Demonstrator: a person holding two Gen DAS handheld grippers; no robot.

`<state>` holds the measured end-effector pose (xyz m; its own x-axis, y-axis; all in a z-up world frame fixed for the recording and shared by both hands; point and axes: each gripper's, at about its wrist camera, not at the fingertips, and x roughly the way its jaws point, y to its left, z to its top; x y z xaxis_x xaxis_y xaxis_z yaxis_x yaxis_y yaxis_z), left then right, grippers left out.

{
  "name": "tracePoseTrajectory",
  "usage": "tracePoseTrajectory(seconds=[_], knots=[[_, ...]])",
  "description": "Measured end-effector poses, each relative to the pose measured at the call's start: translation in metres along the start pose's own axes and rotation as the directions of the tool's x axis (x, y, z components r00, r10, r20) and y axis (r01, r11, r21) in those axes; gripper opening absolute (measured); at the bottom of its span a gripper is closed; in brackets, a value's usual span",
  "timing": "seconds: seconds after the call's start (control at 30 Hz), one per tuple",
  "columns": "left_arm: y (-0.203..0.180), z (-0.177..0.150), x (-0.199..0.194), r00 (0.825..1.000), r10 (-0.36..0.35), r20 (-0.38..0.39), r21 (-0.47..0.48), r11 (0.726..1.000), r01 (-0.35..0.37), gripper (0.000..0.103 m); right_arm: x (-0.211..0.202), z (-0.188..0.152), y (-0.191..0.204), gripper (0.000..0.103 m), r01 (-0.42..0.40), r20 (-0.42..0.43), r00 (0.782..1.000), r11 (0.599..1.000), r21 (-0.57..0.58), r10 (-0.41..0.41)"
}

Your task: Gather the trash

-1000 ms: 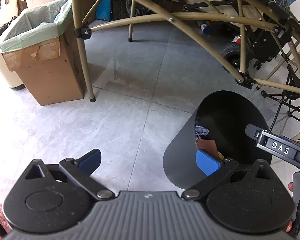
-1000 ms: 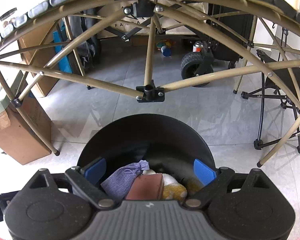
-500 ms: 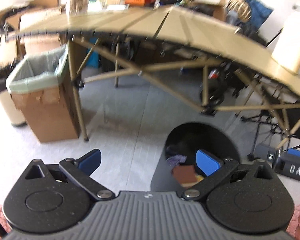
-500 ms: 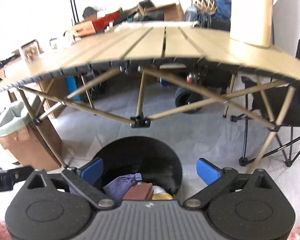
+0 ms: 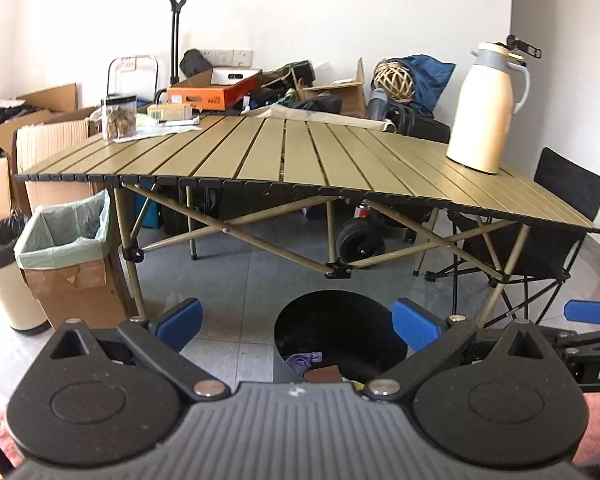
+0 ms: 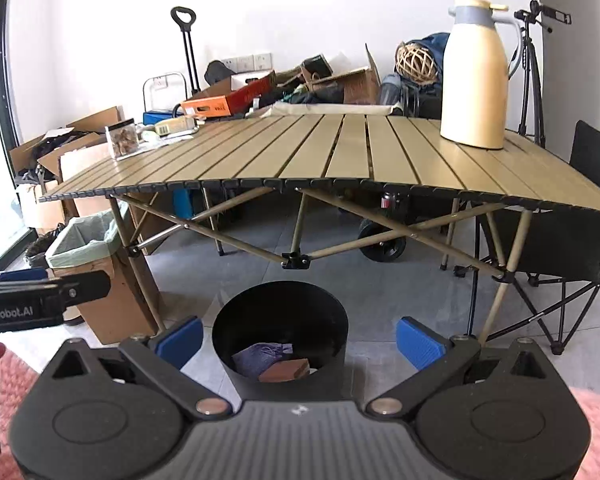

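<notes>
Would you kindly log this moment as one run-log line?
left claw: open, empty | right claw: open, empty, just opened wider | round black bin: on floor, holds purple cloth, brown block

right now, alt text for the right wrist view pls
The open right gripper hangs empty above a black bin holding a purple cloth and a brown block. Behind stands a slatted folding table with a cream thermos jug.
</notes>
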<state>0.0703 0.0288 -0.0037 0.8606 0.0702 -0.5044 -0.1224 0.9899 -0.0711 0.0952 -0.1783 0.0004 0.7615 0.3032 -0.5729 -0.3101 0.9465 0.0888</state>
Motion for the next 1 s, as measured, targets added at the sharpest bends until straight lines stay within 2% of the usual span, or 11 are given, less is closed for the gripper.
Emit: tracePoseTrajectory(seconds=[0.37, 1.0], knots=[[-0.023, -0.022, -0.038, 0.999, -0.046, 0.0, 0.073, 0.996, 0.046, 0.103, -0.041, -0.015, -0.002, 0.103, -0.004, -0.004, 1.0, 1.0, 0.019, 0.004], [-0.028, -0.023, -0.042, 0.998, -0.06, 0.011, 0.082, 0.995, 0.059, 0.103, -0.048, -0.017, -0.006, 0.103, 0.005, 0.004, 1.0, 0.999, 0.039, -0.005]])
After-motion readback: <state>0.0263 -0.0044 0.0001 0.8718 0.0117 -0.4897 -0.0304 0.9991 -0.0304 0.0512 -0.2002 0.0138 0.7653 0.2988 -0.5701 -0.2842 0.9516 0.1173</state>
